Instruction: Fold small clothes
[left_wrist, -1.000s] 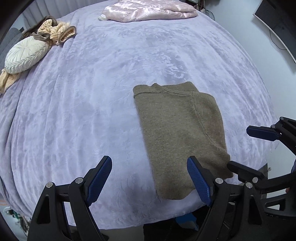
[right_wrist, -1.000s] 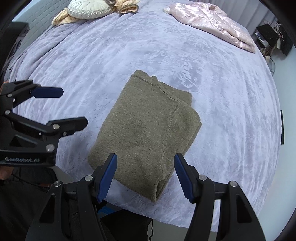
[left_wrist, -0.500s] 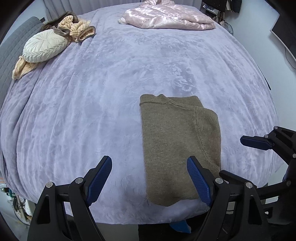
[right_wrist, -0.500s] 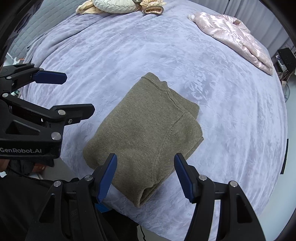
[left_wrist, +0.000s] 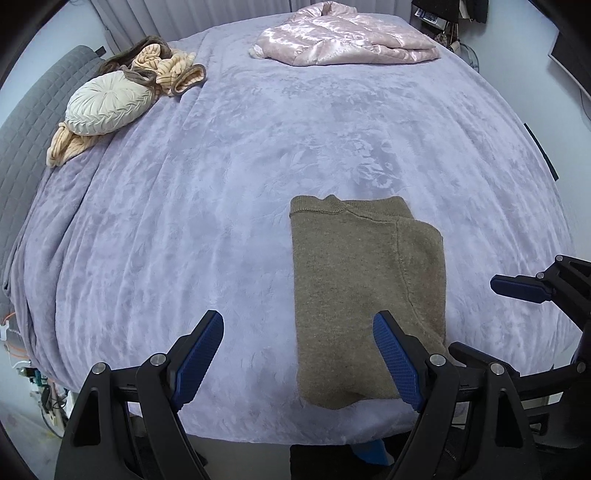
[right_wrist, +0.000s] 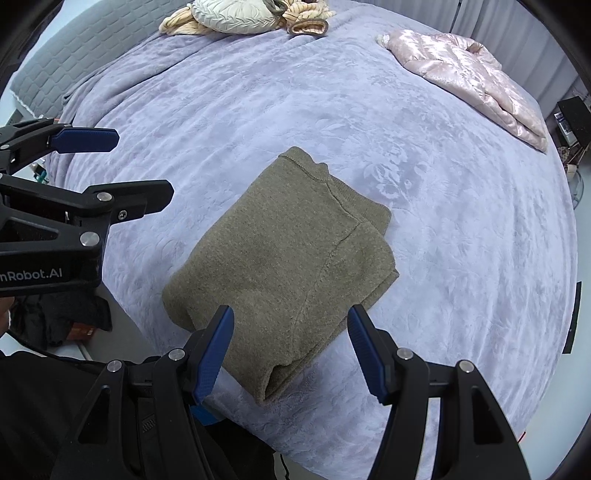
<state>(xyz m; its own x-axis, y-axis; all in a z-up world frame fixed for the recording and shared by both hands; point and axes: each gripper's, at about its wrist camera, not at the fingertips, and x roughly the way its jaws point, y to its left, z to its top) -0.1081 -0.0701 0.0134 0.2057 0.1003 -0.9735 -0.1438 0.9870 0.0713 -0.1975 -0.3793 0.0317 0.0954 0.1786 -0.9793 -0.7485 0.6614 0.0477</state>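
Nearest the cameras, the left hand-held gripper (left_wrist: 297, 354) is hanging over the front edge of the bed (left_wrist: 221, 192) with its blue pads standing wide apart and nothing between them; it is touching nothing. Beside it, the right hand-held gripper (right_wrist: 290, 349) is hovering above the near end of the sweater, its jaws also apart, somewhat narrower than the left pair, and holding nothing.

Just beyond the fingertips, the olive-brown sweater (right_wrist: 280, 254) is lying on the lilac bedspread close to the front edge, already folded into a thick, long rectangle with a sleeve seam showing on top and the neckline end pointing away. It is looking like soft, limp knit: light, not fragile, not slippery on the plush cover, but likely to sag and let its layers slide apart if lifted by one point. The better hold would probably be at the two near corners, pinching all layers together, one gripper per corner, so that the near end can be carried over toward the collar.

Farther off, a round pleated cushion (left_wrist: 107, 103) is resting beside a striped beige garment (left_wrist: 173, 68), and a shiny pink jacket (left_wrist: 347, 38) is lying at the far side.
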